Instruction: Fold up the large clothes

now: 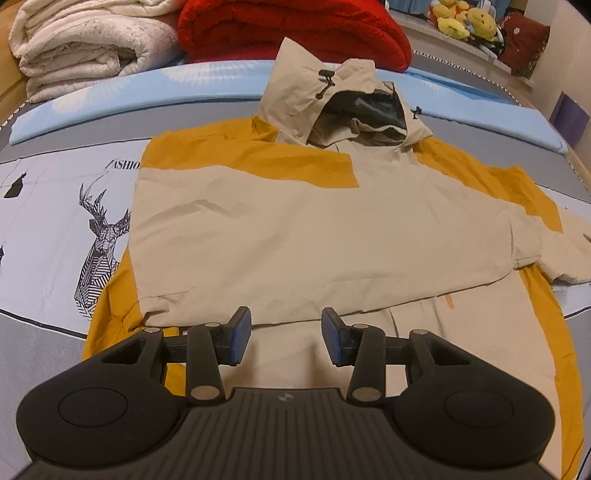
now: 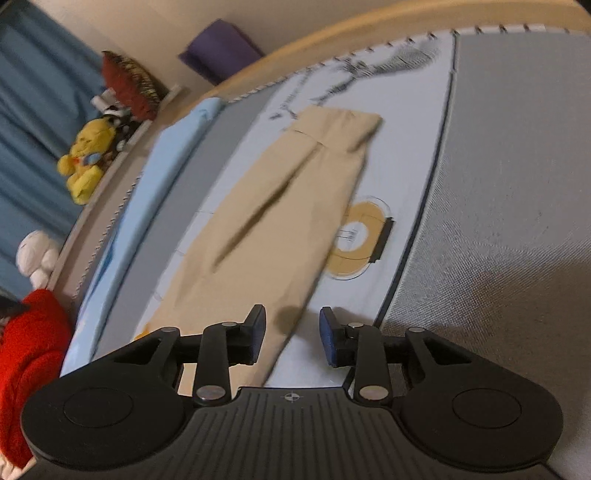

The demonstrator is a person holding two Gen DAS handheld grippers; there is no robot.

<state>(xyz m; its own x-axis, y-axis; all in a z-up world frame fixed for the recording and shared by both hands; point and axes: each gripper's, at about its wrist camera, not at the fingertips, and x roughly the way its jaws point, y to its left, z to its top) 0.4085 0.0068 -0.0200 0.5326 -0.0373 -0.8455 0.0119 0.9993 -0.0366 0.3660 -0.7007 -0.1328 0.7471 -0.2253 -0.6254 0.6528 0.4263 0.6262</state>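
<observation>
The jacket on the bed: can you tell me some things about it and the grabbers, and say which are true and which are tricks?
1. The jacket is beige and mustard yellow. True.
2. The left gripper is squeezing the jacket's hem. False: its jaws are open and hold nothing.
3. One sleeve is already folded across the jacket's front. True.
4. The other sleeve is rolled into a ball. False: it lies stretched out flat on the bedsheet.
5. The right gripper is open, above that sleeve's edge. True.
6. The folded blanket behind the hood is green. False: it is red.
</observation>
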